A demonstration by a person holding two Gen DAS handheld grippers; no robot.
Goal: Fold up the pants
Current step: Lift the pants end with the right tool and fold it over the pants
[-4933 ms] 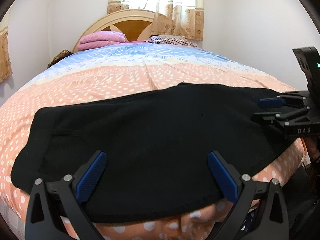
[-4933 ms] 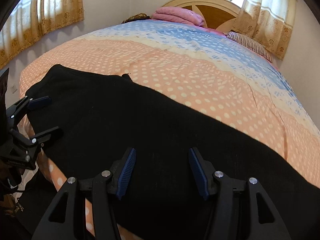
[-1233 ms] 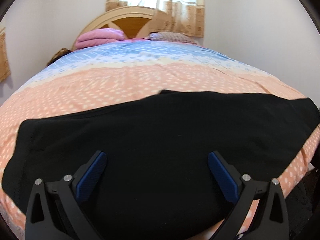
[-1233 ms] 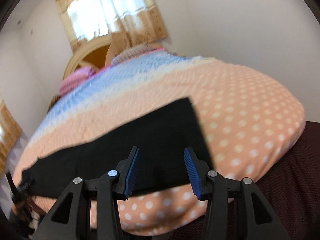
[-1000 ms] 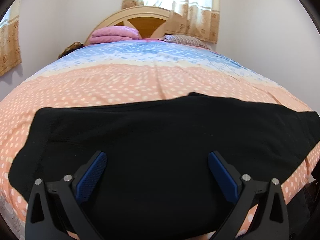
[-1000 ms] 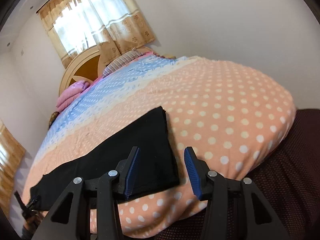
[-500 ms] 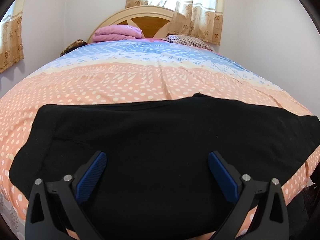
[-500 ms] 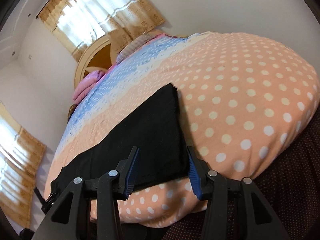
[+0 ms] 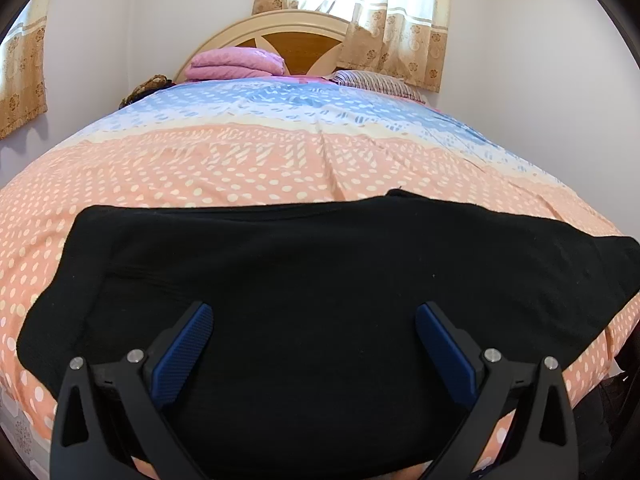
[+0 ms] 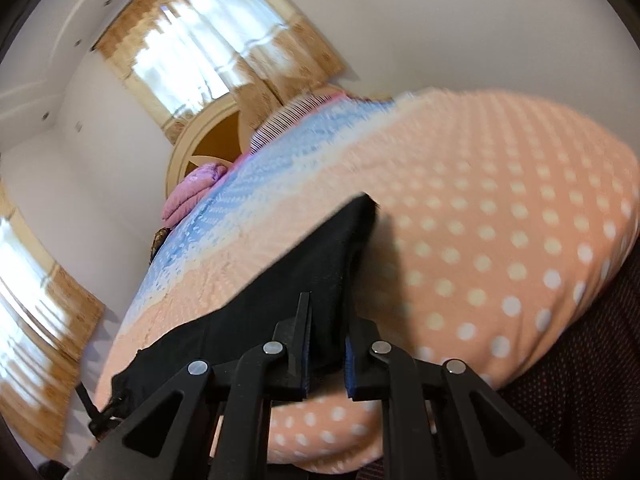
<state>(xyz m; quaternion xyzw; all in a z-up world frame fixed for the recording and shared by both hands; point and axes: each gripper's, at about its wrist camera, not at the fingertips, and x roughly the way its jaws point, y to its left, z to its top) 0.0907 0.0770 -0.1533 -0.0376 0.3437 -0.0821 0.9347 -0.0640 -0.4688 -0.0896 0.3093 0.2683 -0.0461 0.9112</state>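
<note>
Black pants (image 9: pixel 320 280) lie flat across the near end of the bed, waist at the left, leg ends at the right. My left gripper (image 9: pixel 314 340) hovers just over their middle, jaws wide open and empty. In the right wrist view the pants (image 10: pixel 280 300) run away to the left. My right gripper (image 10: pixel 326 344) has its jaws nearly closed on the near corner of the leg end, and the cloth bunches up between the blue pads (image 10: pixel 350 364).
The bed has an orange dotted and blue cover (image 9: pixel 280 160). Folded pink bedding (image 9: pixel 236 64) and a striped pillow (image 9: pixel 376 82) lie by the wooden headboard (image 9: pixel 280 36). Curtained windows (image 10: pixel 208 48) and walls surround the bed.
My right gripper has swung to the leg end of the pants and closed from open onto its corner. My left gripper has stayed open over the pants, shifting slightly.
</note>
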